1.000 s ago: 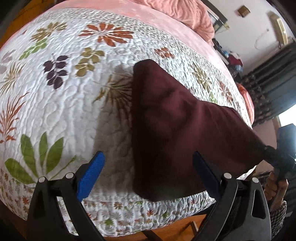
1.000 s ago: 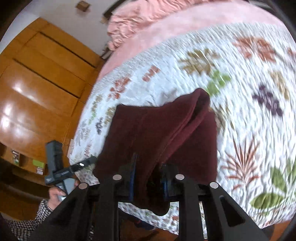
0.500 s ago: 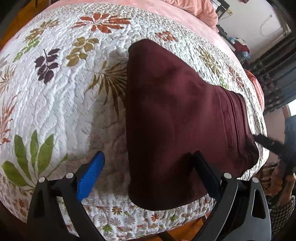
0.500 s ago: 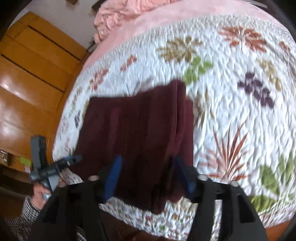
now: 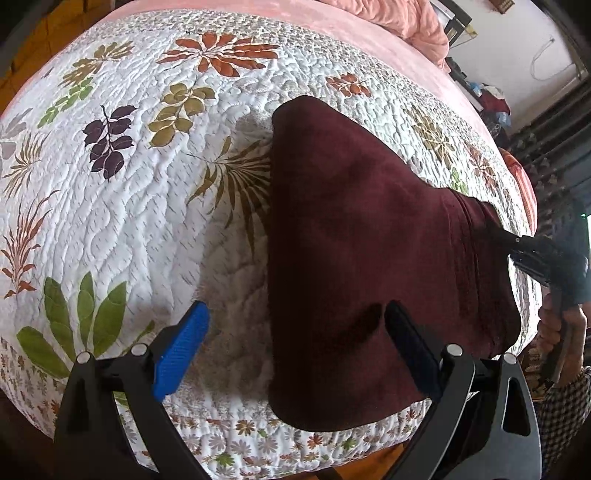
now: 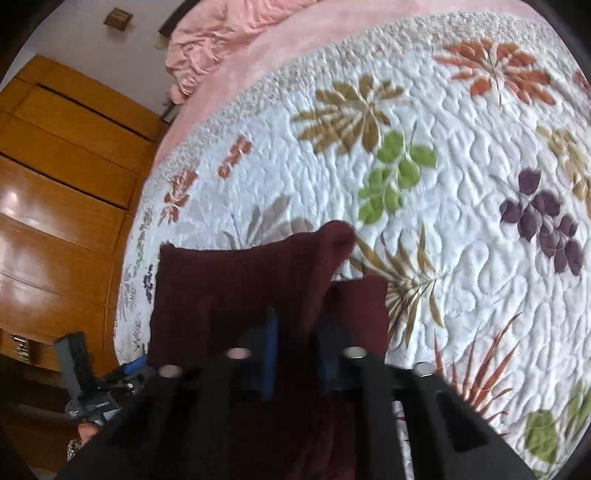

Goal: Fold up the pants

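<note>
Nearest to you, your left gripper (image 5: pixel 295 350) is hovering low over the bed's near edge with its blue-padded fingers (image 5: pixel 181 347) spread wide, gripping nothing; one finger is crossing in front of the cloth. Just beyond it, the maroon pants (image 5: pixel 369 258) are lying folded on the floral quilt (image 5: pixel 129 203), with one end drooping over the bed's edge. Off to that side, your right gripper (image 6: pixel 295 354) is pinching a bunched edge of the pants (image 6: pixel 240 288) between fingers pressed together, lifting that edge off the quilt (image 6: pixel 461 221). Holding the cloth raised like this is probably giving you control of a layer for the next fold, while the open left claw is waiting to catch another edge. Farther away, a pink blanket (image 5: pixel 388 14) is sitting at the head of the bed, and wooden wardrobe doors (image 6: pixel 55 184) are standing beyond.
</note>
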